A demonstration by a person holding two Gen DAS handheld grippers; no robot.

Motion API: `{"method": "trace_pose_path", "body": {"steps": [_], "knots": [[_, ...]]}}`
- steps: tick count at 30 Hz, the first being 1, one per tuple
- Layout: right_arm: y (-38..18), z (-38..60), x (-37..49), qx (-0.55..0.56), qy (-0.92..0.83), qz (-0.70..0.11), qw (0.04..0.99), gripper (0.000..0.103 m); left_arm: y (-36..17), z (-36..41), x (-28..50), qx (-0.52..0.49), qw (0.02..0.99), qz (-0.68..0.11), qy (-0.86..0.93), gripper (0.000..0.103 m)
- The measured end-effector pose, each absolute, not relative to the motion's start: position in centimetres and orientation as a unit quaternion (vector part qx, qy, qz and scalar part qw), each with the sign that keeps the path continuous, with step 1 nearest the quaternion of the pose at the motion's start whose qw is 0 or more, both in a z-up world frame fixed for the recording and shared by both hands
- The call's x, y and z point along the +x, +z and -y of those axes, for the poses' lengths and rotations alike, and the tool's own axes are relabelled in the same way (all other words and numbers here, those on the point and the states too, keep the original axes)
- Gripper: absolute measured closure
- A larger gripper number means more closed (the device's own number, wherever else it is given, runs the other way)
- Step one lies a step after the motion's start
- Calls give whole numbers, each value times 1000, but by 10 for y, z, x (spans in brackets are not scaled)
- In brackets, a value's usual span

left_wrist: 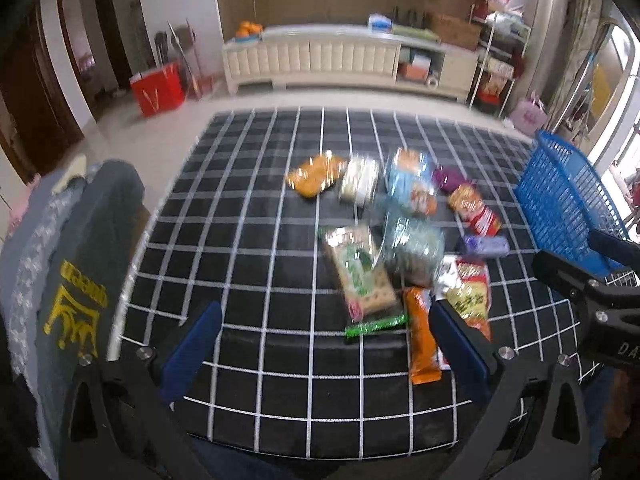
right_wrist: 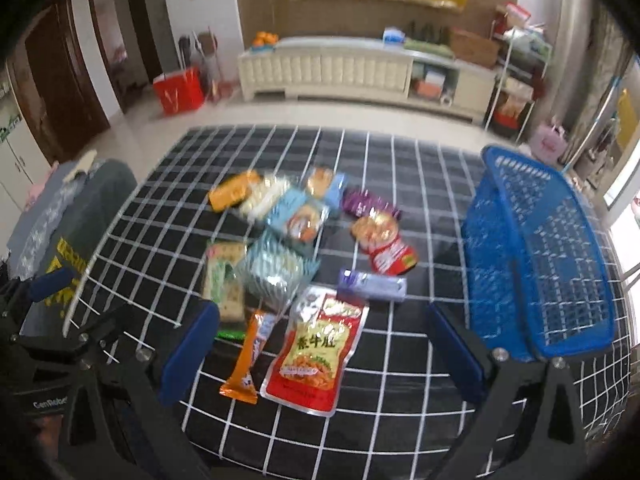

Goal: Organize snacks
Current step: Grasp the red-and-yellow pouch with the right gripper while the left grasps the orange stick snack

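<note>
Jaws spread above snacks (right_wrist: 304, 264), basket (right_wrist: 540, 264) beside

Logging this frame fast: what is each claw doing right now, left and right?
Left claw: open, holding nothing, above the snacks.
Right claw: open, holding nothing, over the red pouch.

Left claw (left_wrist: 326, 344) and right claw (right_wrist: 320, 350), both spread wide
</note>
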State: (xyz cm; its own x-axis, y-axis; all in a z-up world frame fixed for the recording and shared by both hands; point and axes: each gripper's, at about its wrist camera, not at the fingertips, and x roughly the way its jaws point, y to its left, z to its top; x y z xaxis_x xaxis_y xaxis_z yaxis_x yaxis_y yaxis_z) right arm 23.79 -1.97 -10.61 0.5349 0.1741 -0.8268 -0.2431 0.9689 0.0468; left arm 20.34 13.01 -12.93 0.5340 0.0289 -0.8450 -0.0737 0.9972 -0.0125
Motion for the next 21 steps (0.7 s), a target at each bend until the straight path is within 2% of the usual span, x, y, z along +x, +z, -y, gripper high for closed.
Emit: {"method": "trace_pose_path", "body": {"steps": [8, 15, 21], "knots": [[-178, 19, 263, -46, 103, -545, 831, 0, -189, -131, 222, -48, 842, -537, 17, 1], [-223, 14, 269, -72, 103, -589, 798, 1, -215, -127, 229, -59, 826, -560, 9, 1], [-236, 10, 275, -75, 109, -601, 788, 11, -225, -124, 234, -50, 824, -564, 16, 1]]}}
